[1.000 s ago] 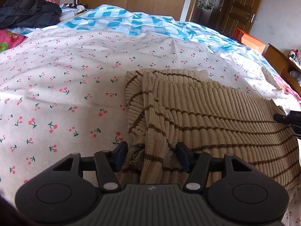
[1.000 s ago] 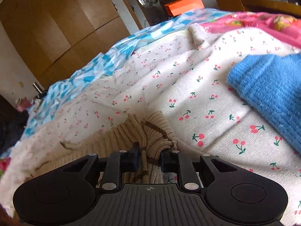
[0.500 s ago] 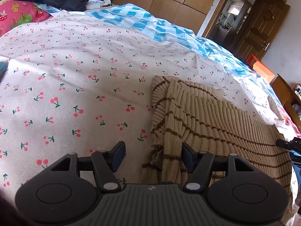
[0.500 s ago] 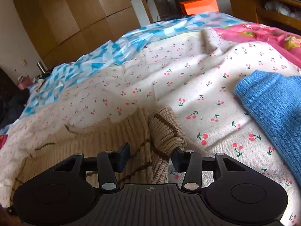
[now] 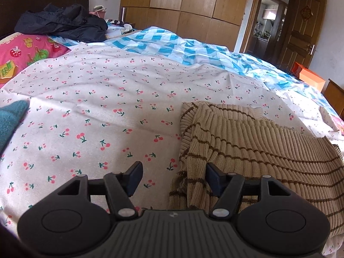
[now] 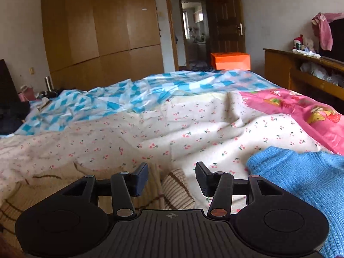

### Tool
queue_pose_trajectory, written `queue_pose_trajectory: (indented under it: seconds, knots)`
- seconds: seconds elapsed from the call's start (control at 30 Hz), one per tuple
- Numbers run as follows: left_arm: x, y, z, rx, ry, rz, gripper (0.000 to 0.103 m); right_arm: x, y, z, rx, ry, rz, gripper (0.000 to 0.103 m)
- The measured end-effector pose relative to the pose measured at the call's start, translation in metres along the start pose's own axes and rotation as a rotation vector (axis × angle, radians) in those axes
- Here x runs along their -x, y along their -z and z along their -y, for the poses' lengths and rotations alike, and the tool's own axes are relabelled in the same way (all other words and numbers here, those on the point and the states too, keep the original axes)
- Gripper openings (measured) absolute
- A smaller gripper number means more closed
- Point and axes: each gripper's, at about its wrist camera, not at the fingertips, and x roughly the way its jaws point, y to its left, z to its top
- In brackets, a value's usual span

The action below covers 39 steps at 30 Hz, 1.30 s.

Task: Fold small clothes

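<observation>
My left gripper (image 5: 173, 177) stood with its jaws apart, gripping nothing; the near left edge of the striped beige sweater (image 5: 247, 150) lay below and between the fingers, with no pad pressing on it. My right gripper (image 6: 172, 177) had just been opening its jaws, and they stood wide with nothing clamped; a rolled fold of the sweater (image 6: 176, 189) lay beneath the gap, free of both pads.

The sweater rested folded on the cherry-print sheet (image 5: 103, 116). To its right, near but apart, lay a blue knit garment (image 6: 301, 178). Well to the sweater's left, a teal knit piece (image 5: 10, 122) showed at the edge of the left wrist view. Beyond the sweater lay a blue-and-white checked cover (image 5: 182, 49), farther left a dark jacket (image 5: 62, 22) on the pink bedding (image 5: 25, 53), and behind all of it the wooden wardrobe (image 5: 193, 2) and an orange box (image 6: 231, 60).
</observation>
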Motion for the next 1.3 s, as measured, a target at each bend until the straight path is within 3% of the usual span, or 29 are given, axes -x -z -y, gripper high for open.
queue_pose_trajectory:
  seconds: [0.13,0.17,0.23,0.3,0.43,0.53,0.7,0.8,0.93,1.1,1.2,1.3]
  knots:
    - [-0.005,0.004,0.003,-0.036,-0.036,-0.028,0.069,-0.015,0.011,-0.011,0.025,-0.103,-0.06,0.042]
    - [-0.008,0.005,0.001,-0.031,-0.039,-0.047,0.07,-0.024,0.015,-0.009,0.021,-0.095,-0.095,0.041]
    - [-0.01,0.007,-0.001,-0.019,-0.033,-0.053,0.07,-0.046,0.024,0.0,0.0,0.011,-0.189,0.029]
    - [-0.011,0.008,-0.001,-0.019,-0.035,-0.052,0.071,-0.059,0.034,0.021,-0.08,-0.002,-0.255,0.028]
    - [-0.011,0.007,-0.001,0.0,-0.031,-0.048,0.072,-0.043,0.028,0.017,-0.046,-0.011,-0.211,0.03]
    - [-0.003,0.006,0.001,-0.005,-0.044,-0.014,0.071,-0.027,0.012,0.001,0.0,-0.018,-0.125,0.032]
    - [0.006,0.006,0.008,-0.013,-0.09,0.057,0.071,-0.039,-0.015,-0.033,0.065,-0.112,-0.063,0.034]
    - [0.003,0.005,0.011,-0.008,-0.093,0.061,0.071,-0.085,-0.019,-0.052,0.121,-0.129,-0.162,0.034]
    - [-0.009,0.012,0.01,0.011,-0.082,0.018,0.071,-0.146,-0.001,-0.054,0.135,-0.116,-0.333,0.028]
    - [-0.008,0.019,0.005,0.033,-0.061,0.009,0.071,-0.146,-0.001,-0.052,0.175,-0.044,-0.333,0.024]
    - [-0.008,0.019,0.003,0.052,-0.048,0.005,0.071,-0.144,-0.012,-0.044,0.085,-0.178,-0.365,0.029]
    - [-0.007,0.02,0.004,0.052,-0.044,0.004,0.071,-0.149,-0.015,-0.045,0.124,-0.202,-0.38,0.029]
